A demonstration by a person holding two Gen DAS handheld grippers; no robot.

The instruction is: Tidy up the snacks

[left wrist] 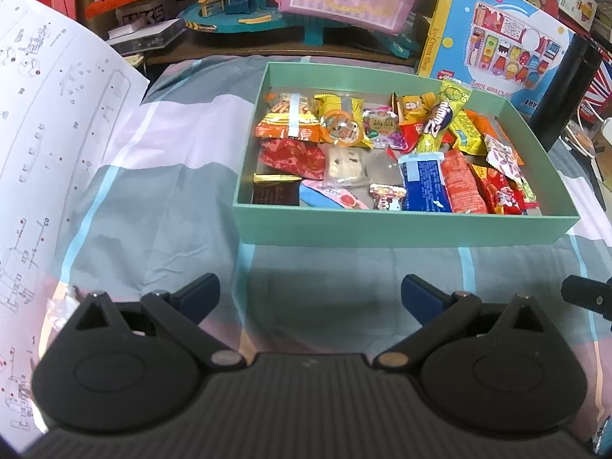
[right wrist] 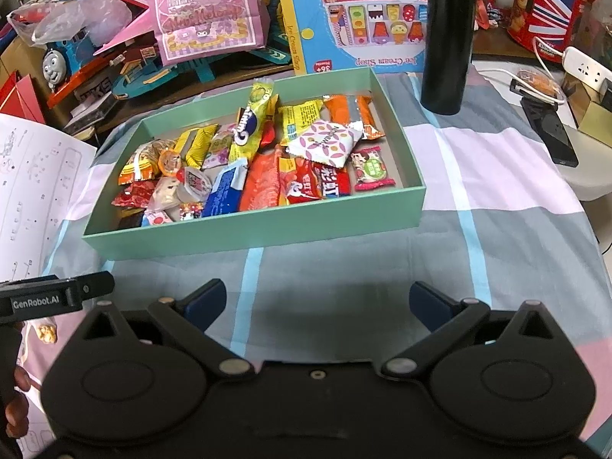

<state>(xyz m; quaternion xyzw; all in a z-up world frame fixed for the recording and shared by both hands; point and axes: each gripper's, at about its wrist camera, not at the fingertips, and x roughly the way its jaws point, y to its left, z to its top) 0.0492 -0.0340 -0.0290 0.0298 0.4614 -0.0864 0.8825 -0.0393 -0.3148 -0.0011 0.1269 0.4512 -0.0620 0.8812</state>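
Mint-green box (right wrist: 252, 229): sitting on the checked cloth (right wrist: 497, 237), far of both tools, with one open tray gathering all the wrapped snacks (right wrist: 264, 160) inside it, seemingly so they are staying together.
Snacks: lying overlapped in a loose heap, too many and too layered to count exactly; one blue packet (left wrist: 422, 181), one tall yellow tube (left wrist: 440, 114) and one white patterned pouch (right wrist: 325, 141) are standing out.
Left hand-held gripper (left wrist: 310, 292): hovering near the box's near wall, jaws spread apart, grasping nothing.
Right hand-held gripper (right wrist: 317, 300): hovering likewise, jaws spread and empty.
Black flask (right wrist: 445, 34): one, standing upright at the box's far right corner.
Paper sheet (left wrist: 49, 160): one, lying left of the box.
Progress: sorting is looking nearly complete, in my judgement.
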